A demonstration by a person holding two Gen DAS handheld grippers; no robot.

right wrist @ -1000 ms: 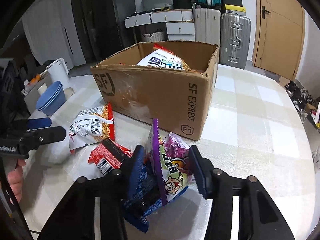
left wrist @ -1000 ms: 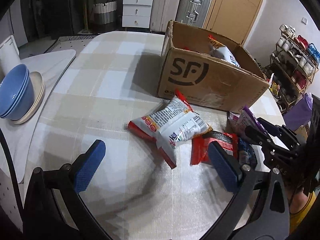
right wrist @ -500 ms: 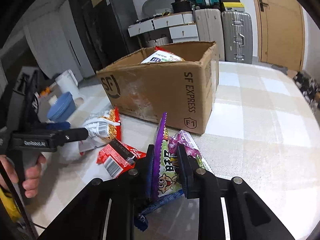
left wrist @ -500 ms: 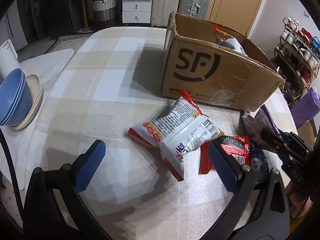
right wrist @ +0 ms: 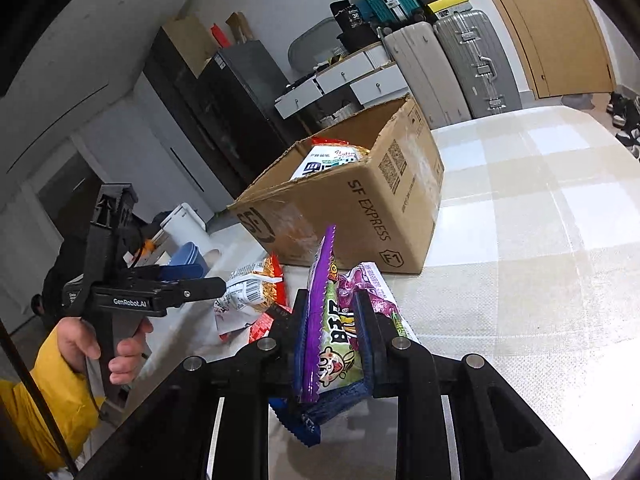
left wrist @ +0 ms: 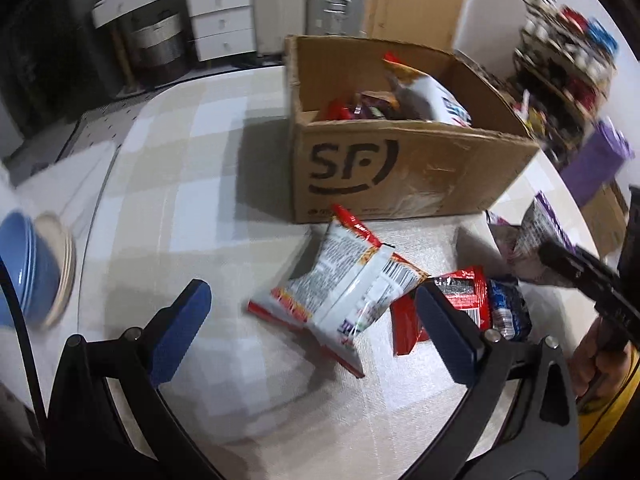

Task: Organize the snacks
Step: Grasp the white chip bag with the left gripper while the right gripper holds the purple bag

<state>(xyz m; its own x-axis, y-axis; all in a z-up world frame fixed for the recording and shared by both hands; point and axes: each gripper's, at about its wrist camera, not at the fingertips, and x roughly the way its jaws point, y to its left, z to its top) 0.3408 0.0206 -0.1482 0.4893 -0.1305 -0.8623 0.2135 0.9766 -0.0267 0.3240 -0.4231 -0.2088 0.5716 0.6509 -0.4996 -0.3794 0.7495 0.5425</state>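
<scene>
One purple-edged green snack packet [right wrist: 334,344], crinkled, upright

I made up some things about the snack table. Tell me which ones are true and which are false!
1. The right gripper is squeezing a purple snack bag. True.
2. The cardboard box is empty. False: snack packs lie inside it.
3. The left gripper is holding the white and red packet. False: its jaws are open and grip nothing.
4. Blue bowls sit stacked at the table's edge. True.
5. The box lies tipped on its side. False: it stands upright, open at the top.
</scene>
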